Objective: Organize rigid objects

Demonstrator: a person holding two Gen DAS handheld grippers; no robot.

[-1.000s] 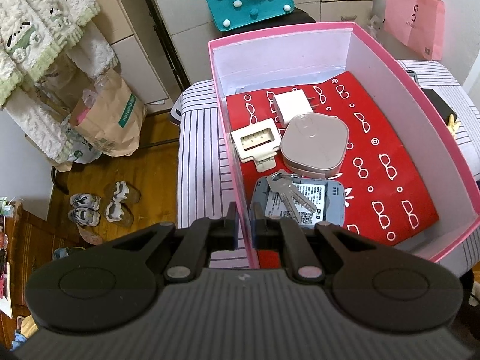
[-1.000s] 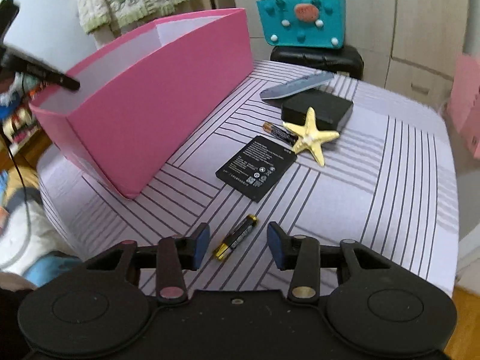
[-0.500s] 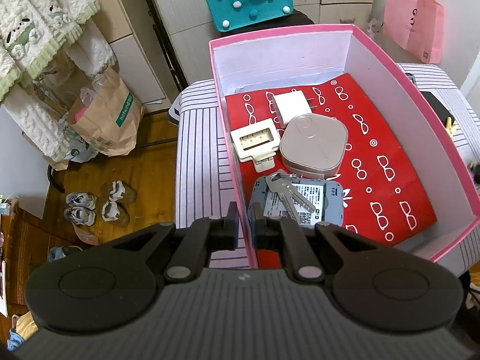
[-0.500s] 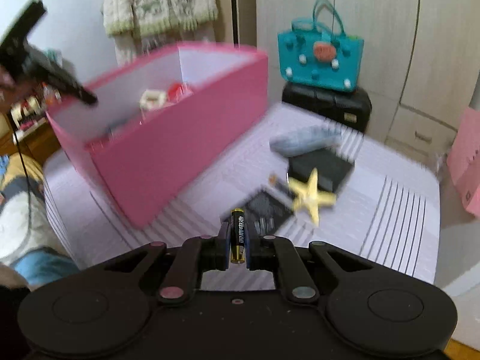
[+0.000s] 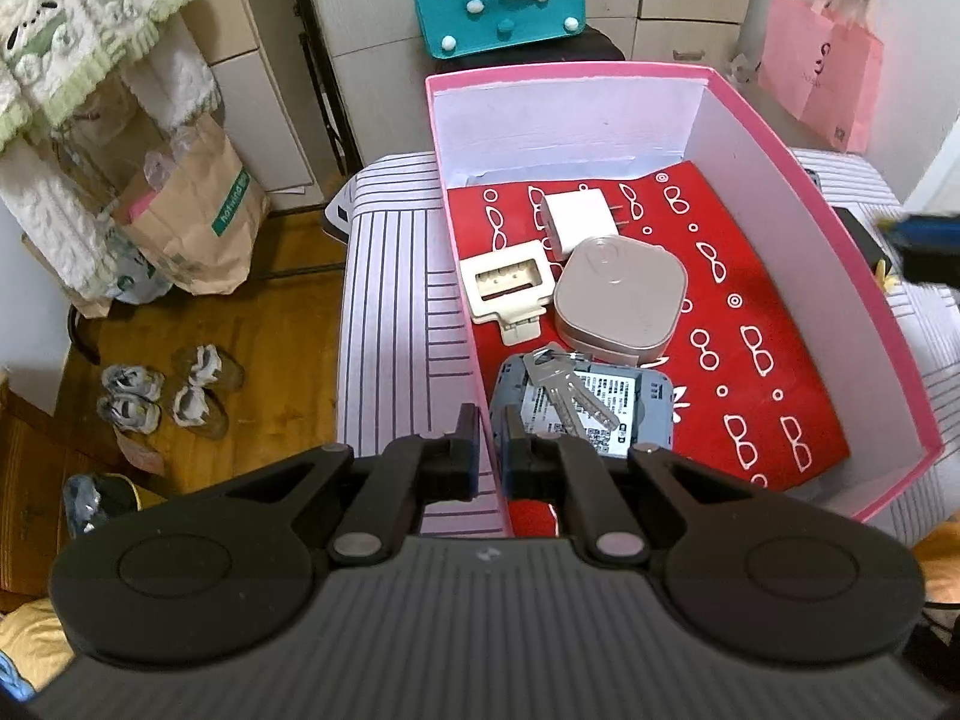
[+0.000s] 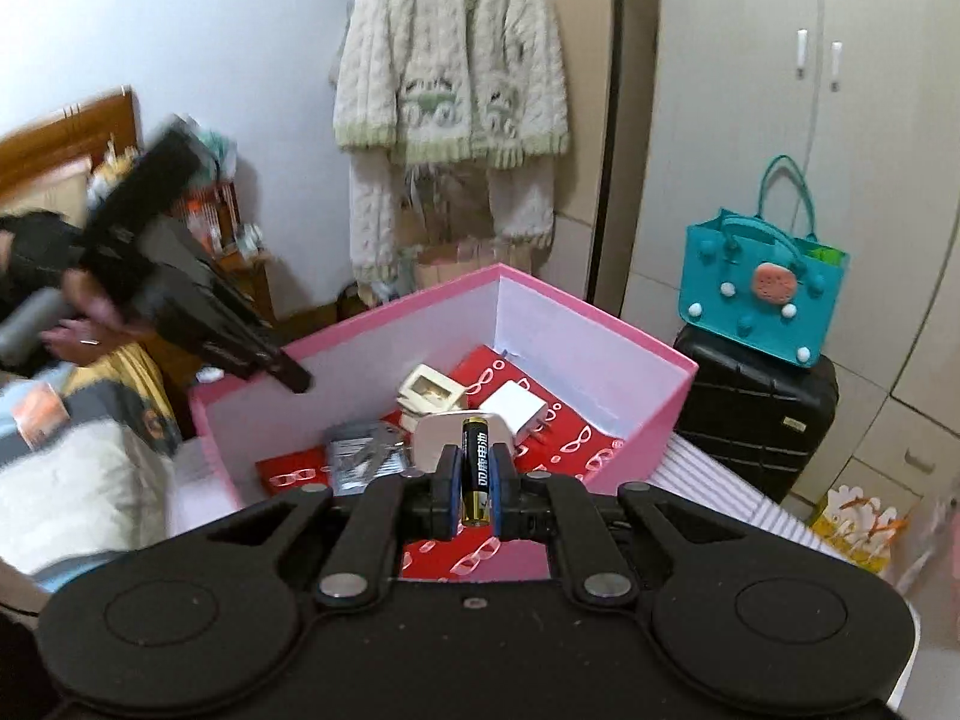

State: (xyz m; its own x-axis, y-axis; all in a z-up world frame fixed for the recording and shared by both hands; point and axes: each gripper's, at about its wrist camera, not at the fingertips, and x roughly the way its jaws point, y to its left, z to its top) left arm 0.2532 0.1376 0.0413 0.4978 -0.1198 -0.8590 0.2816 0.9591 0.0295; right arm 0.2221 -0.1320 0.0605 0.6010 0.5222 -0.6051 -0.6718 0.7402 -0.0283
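Two grips are live, both worth watching. Right gripper (image 6: 475,495): fingers have just closed and are clamped on the AA battery (image 6: 476,471), which stands upright between the pads, held near its lower half with the top poking out above. It hangs over the near edge of the pink box (image 6: 630,450), roughly above the red patterned liner (image 6: 546,456).

Left gripper (image 5: 487,450): fingers nearly shut, pinching the box's near side wall, one finger outside, one inside.

Risks as I read them:
- Battery is round and smooth, and the pads hold only a short stretch of it. A jolt or wrist roll could let it pivot or slide out. If that happens before it clears the rim, it lands on the striped surface (image 5: 390,312) and likely rolls.
- Dropping from height: battery may bounce off the beige rounded case (image 5: 618,294) or the keys (image 5: 564,387) and knock them about. It could also roll under the liner's edge.
- Box wall looks like thin card. If the left hand twists or pulls, the wall bends or the box skids, so the drop target shifts.
- Already inside: white charger (image 5: 579,219), cream clip (image 5: 507,282), grey device (image 5: 600,414) under the keys. The open liner patch on the right side looks like the safer place to release.
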